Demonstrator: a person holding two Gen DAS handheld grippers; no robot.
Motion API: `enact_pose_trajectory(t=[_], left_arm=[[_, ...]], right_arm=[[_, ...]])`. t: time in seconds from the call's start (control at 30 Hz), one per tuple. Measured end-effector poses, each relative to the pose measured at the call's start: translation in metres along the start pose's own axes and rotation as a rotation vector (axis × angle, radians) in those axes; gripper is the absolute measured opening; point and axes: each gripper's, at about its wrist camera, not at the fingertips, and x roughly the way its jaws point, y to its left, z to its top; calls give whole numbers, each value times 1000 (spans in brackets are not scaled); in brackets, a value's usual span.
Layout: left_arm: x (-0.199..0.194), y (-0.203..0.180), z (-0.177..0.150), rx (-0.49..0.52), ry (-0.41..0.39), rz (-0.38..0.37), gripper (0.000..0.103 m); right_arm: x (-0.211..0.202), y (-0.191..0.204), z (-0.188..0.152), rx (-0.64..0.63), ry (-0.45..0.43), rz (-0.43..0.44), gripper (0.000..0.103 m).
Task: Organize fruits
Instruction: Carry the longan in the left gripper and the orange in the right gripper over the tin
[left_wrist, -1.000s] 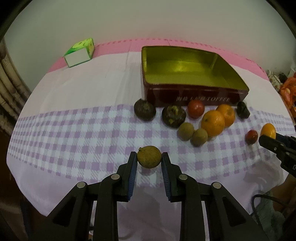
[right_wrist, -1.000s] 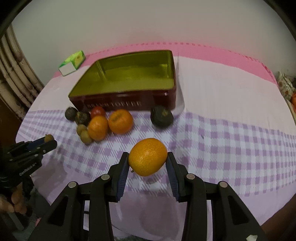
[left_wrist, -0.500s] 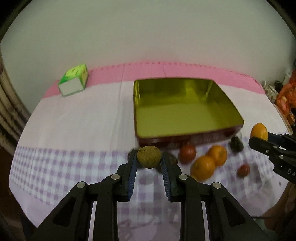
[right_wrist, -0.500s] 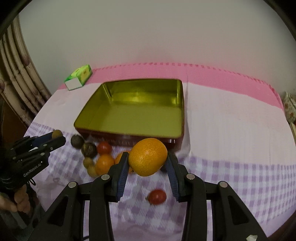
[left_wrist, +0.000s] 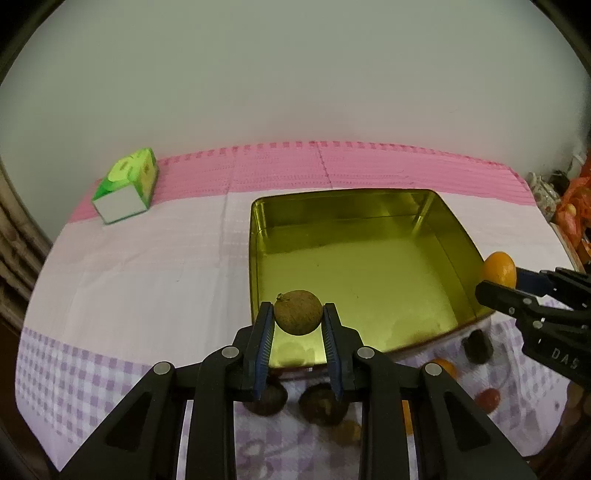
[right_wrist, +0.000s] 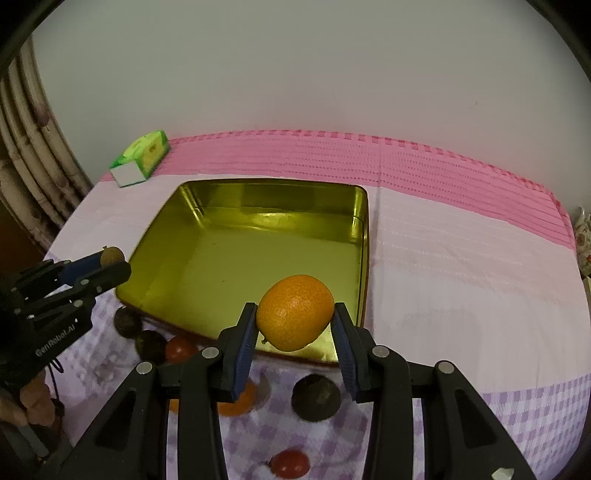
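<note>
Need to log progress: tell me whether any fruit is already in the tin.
No, the tin shows only its bare gold floor, with nothing lying in it.

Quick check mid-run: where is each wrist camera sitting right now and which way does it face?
Left wrist: sits behind the left gripper, looking forward and down across the table into the tin; its jaws hold a brown fruit, and the right gripper enters at right.
Right wrist: sits behind the right gripper, facing the tin's near right corner; its jaws hold an orange, and the left gripper enters at left.
Shared: both see the tin, the green box, the pink cloth and loose fruit below.
</note>
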Motion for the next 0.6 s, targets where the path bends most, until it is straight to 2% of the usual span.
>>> enact_pose_trajectory(t=[0.33,0.6], left_arm=[[38,-2,10,5,75,18,27],[54,-6,8,26,103,39,27]], right_arm=[[32,-10,7,6,51,-3,37],[41,-12,9,-9,62,-6,37]])
